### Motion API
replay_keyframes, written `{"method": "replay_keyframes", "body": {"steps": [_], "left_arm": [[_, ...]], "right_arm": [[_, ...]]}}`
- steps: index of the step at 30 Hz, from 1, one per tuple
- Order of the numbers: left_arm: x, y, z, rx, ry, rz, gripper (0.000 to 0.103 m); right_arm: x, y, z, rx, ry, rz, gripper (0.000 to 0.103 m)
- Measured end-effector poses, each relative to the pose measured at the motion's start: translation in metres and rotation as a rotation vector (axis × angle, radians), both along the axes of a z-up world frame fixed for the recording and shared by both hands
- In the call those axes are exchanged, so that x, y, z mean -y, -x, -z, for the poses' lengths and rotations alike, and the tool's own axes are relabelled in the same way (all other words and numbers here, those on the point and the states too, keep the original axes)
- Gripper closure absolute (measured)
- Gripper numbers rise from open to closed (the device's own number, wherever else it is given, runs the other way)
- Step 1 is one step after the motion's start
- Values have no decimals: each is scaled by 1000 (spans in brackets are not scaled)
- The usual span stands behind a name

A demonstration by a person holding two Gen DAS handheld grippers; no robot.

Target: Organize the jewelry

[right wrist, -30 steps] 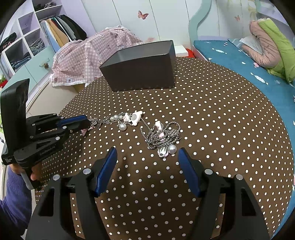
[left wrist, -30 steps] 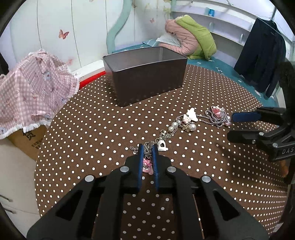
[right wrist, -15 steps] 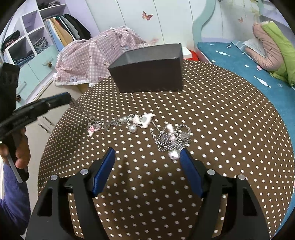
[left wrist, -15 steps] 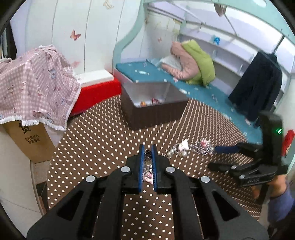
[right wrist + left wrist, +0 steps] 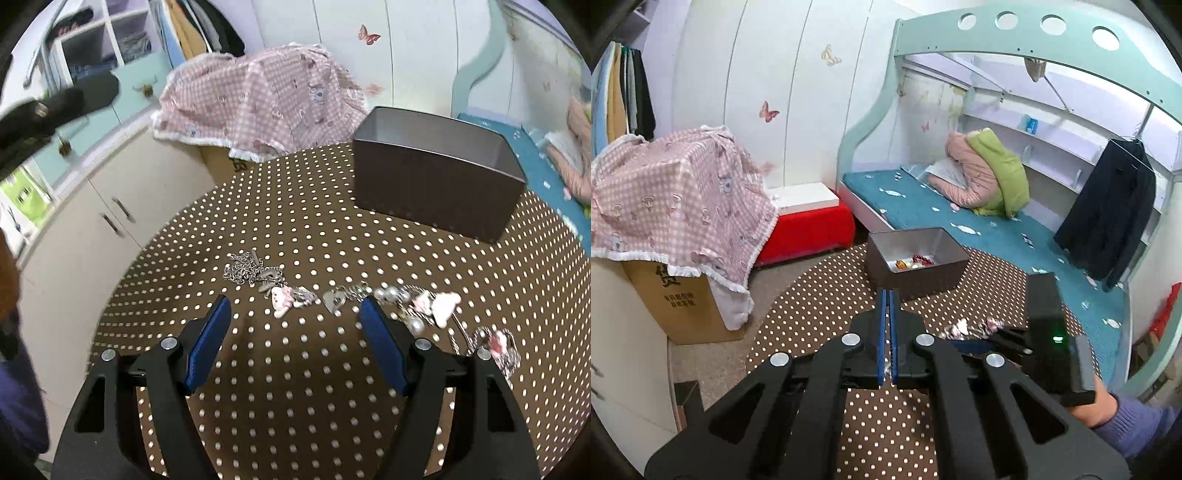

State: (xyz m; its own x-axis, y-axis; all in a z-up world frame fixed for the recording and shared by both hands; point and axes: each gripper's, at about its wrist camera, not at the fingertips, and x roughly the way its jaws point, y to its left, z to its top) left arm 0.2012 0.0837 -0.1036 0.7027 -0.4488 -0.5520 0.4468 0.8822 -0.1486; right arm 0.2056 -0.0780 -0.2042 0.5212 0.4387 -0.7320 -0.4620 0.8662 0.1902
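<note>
the job is partly done. the box [image 5: 923, 280] at the far side of the table [image 5: 295, 406] already has a few pieces on its floor, among them a string of red beads [image 5: 922, 259] and something orange beside it. most of the jewelry is not yet in the box: it lies in a loose line across the table, well apart from the box and just ahead of the right claw [image 5: 293, 304].

the right claw stands apart, blue pads wide, with nothing between them; the kitty charm [image 5: 280, 300] sits just past its tips. the left claw [image 5: 888, 295] is raised and pressed together. a small glint shows low between its pads, but i cannot tell whether a link is pinched there.

what remains looks like lifting each strand and dropping it in the box, a few trips by my guess.

the pieces are thin silver chain [image 5: 242, 269] heaped in a limp tangle, a flat metal heart [image 5: 334, 301], round glossy pearls [image 5: 391, 293], and smooth white and pink charms [image 5: 445, 308]. the box is rectangular, dark and matte outside, dull metal grey inside, open at the top. the table is round under a brown cloth with white dots.
</note>
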Motion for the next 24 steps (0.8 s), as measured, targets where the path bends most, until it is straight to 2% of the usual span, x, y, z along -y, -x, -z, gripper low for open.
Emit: {"method": "replay_keyframes", "body": {"steps": [2, 4, 5, 6, 8, 9, 15, 16, 18, 20, 22, 24], "left_arm": [[-1, -1, 6, -22, -20, 7, 100], [5, -6, 24, -80, -38, 27, 97], [9, -9, 35, -107, -63, 34, 84], [12, -11, 43, -117, -74, 28, 66], [20, -18, 67, -167, -103, 41, 49], [22, -20, 74, -175, -118, 34, 48], [35, -30, 109, -235, -201, 16, 49], [36, -32, 113, -243, -211, 17, 52], [39, -33, 119, -260, -237, 21, 69], [44, -33, 126, -231, -293, 10, 75], [45, -33, 127, -217, -314, 3, 93], [42, -34, 126, -216, -303, -18, 94]], "right_arm": [[-6, -2, 0, 7, 7, -8, 34], [-9, -2, 1, 18, 42, -7, 34], [-9, -2, 1, 17, 48, -6, 34], [-8, -2, 3, 11, 50, -8, 34], [-5, -1, 4, 4, 57, -5, 34], [-4, -1, 5, 1, 61, -3, 34], [-1, 3, 8, -7, 66, -2, 34], [0, 4, 8, -4, 65, -3, 34], [-1, 4, 8, -3, 59, -4, 34], [-3, 3, 8, -5, 57, -6, 34], [-4, 3, 8, 0, 55, -10, 34], [-6, 2, 8, 2, 50, -16, 34]]}}
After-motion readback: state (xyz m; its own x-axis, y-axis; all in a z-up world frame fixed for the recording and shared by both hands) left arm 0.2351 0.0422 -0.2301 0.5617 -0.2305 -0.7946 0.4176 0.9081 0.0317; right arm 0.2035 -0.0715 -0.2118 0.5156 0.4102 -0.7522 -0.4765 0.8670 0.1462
